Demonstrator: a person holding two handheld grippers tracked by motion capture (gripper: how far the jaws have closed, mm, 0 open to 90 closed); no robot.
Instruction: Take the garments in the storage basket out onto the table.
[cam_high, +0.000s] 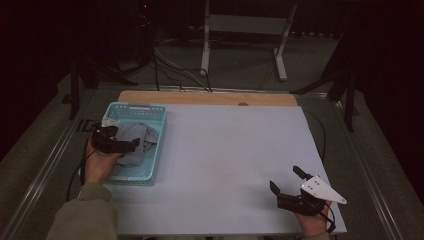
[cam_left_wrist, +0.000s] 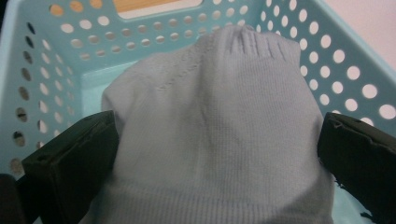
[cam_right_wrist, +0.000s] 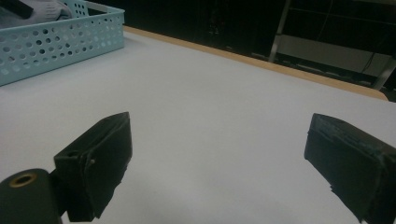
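Note:
A light blue perforated basket (cam_high: 135, 106) stands at the left of the table and holds a grey knitted garment (cam_high: 137, 135). My left gripper (cam_high: 131, 145) reaches into the basket over the garment. In the left gripper view it (cam_left_wrist: 217, 154) is open, and the garment (cam_left_wrist: 210, 116) bulges up between its two wide-set jaws, with the basket wall (cam_left_wrist: 60, 60) behind. My right gripper (cam_high: 285, 178) rests open near the table's front right corner, with nothing between its jaws. The right gripper view shows that gripper (cam_right_wrist: 219, 144) over the bare mat, the basket (cam_right_wrist: 56, 39) far off to its left.
A pale mat (cam_high: 225, 150) covers the table, with a wooden strip (cam_high: 207, 97) showing at the far edge. Something white (cam_high: 107, 120) lies in the basket's far left corner. Beyond the table are cables and a white metal stand (cam_high: 245, 30) on the floor.

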